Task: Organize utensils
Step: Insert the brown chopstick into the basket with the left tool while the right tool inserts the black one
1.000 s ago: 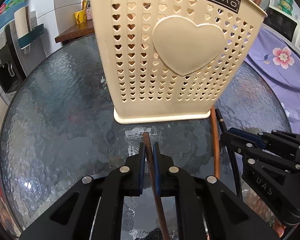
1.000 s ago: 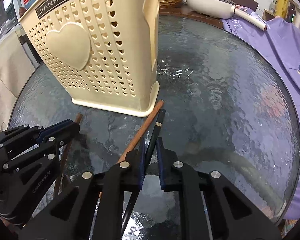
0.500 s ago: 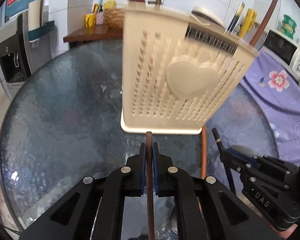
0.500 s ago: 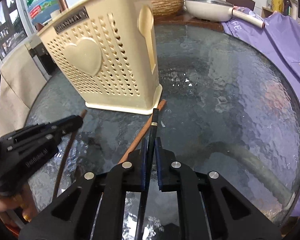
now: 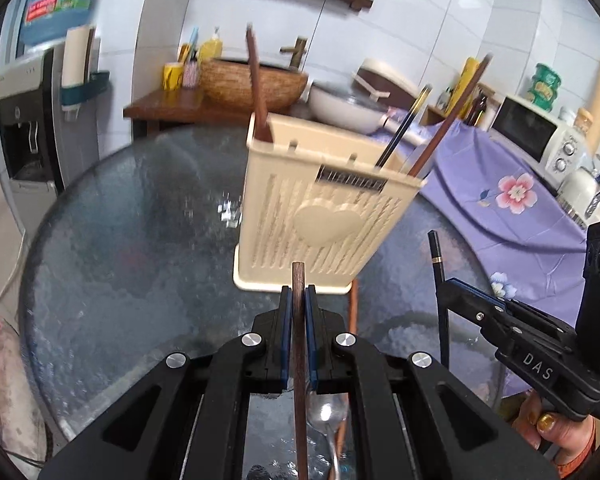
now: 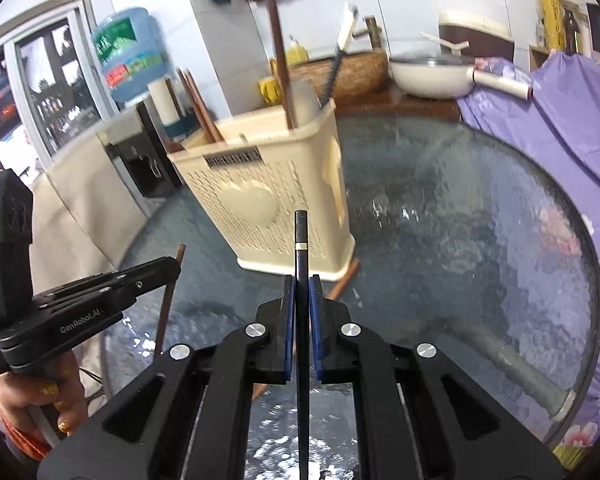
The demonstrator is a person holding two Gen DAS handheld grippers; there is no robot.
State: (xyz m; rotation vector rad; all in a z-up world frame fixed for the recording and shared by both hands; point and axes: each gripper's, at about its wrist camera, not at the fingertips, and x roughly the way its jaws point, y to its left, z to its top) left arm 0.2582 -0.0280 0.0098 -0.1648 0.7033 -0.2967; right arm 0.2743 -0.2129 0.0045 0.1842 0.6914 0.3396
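A cream perforated utensil holder [image 5: 320,216] stands on the round glass table [image 5: 120,240]; it also shows in the right wrist view [image 6: 268,200]. Brown and black chopsticks stick up out of it. My left gripper [image 5: 299,300] is shut on a brown wooden chopstick [image 5: 299,320], held above the table in front of the holder. My right gripper [image 6: 301,296] is shut on a black chopstick [image 6: 301,280], also lifted, right of the left one. Another brown chopstick [image 5: 353,308] and a metal spoon [image 5: 326,412] lie on the glass.
A purple flowered cloth [image 5: 512,200] covers the counter at right with a microwave [image 5: 536,132]. A wooden side table [image 5: 188,104] with a basket and a white pan [image 5: 340,108] stands behind. A water dispenser [image 5: 24,120] is at left.
Both grippers have lifted their chopsticks off the glass and pulled back and up from the holder, which now looks smaller and farther away.
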